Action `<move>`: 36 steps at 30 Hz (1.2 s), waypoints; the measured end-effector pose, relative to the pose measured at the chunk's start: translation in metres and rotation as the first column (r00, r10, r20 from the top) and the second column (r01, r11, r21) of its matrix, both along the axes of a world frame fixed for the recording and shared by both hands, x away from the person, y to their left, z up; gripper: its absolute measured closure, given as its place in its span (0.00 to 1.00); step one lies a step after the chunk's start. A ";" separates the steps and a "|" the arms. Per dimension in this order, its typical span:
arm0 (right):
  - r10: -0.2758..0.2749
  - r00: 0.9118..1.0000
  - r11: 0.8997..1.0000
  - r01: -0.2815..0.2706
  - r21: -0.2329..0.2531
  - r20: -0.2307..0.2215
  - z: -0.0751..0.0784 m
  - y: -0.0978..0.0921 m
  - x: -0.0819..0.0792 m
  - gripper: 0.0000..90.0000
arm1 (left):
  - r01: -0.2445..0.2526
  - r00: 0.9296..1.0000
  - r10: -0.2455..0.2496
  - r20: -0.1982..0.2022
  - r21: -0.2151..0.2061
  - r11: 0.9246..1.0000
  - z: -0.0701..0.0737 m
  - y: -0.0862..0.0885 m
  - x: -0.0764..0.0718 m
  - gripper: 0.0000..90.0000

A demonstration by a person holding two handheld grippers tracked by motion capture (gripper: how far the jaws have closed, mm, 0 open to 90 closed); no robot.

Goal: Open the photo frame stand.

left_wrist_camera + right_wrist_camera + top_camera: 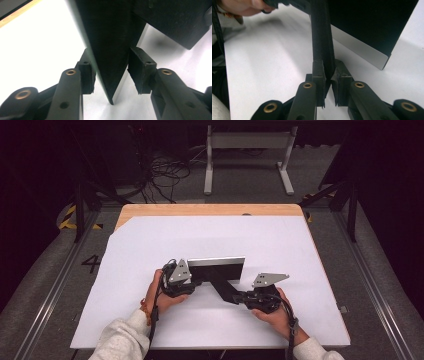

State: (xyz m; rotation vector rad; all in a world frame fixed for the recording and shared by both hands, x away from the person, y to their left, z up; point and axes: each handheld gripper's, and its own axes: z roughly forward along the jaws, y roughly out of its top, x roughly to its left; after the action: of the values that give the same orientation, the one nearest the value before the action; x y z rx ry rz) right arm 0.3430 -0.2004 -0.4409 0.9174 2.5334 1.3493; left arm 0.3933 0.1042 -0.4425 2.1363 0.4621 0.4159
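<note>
A: Where is the black panel (216, 269) sitting?

B: On the white sheet (150, 245) that covers the tabletop (210, 209), in the near half of the sheet and about midway across it. It stands on edge, with a pale strip along its top in the high view. A black flap (223, 289) runs from its lower edge toward the person.

A: And the left claw (192, 285)?

B: At the panel's left end. In the left gripper view its jaws stand apart on either side of the panel's (110, 50) thin edge. The left pad (86, 75) lies right against the panel's face, while a sliver of white shows between the right pad (140, 72) and the panel. So it straddles the panel without clamping it.

A: The right claw (239, 297)?

B: Just beside the panel's near right corner, on the sheet. In the right gripper view its jaws are pressed close on the black flap (322, 45), which rises straight up between the two pads (318, 75). It grips that flap.

A: Do the two claws touch?

B: No; they sit near each other with the flap between them. Each hand (167, 300) rests low over the sheet.
</note>
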 end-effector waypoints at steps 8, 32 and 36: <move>0.003 1.000 1.000 -0.003 -0.018 0.012 0.001 0.000 -0.002 0.91 | 0.015 0.999 -0.013 -0.032 0.058 0.998 -0.012 -0.003 0.003 0.62; 0.006 0.999 0.999 -0.005 -0.052 0.035 0.002 0.009 -0.005 0.96 | -0.034 0.999 0.034 -0.005 0.088 0.996 -0.019 -0.004 0.006 0.73; 0.003 0.999 0.998 0.000 -0.061 0.047 0.002 0.009 -0.006 0.96 | -0.033 0.999 0.034 -0.013 0.083 0.996 -0.018 -0.002 0.004 0.75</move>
State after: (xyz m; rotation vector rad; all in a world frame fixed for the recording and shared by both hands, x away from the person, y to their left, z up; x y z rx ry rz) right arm 0.3367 -0.1911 -0.4391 0.8620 2.5258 1.2710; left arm 0.3977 0.1023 -0.4605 2.2153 0.4971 0.4464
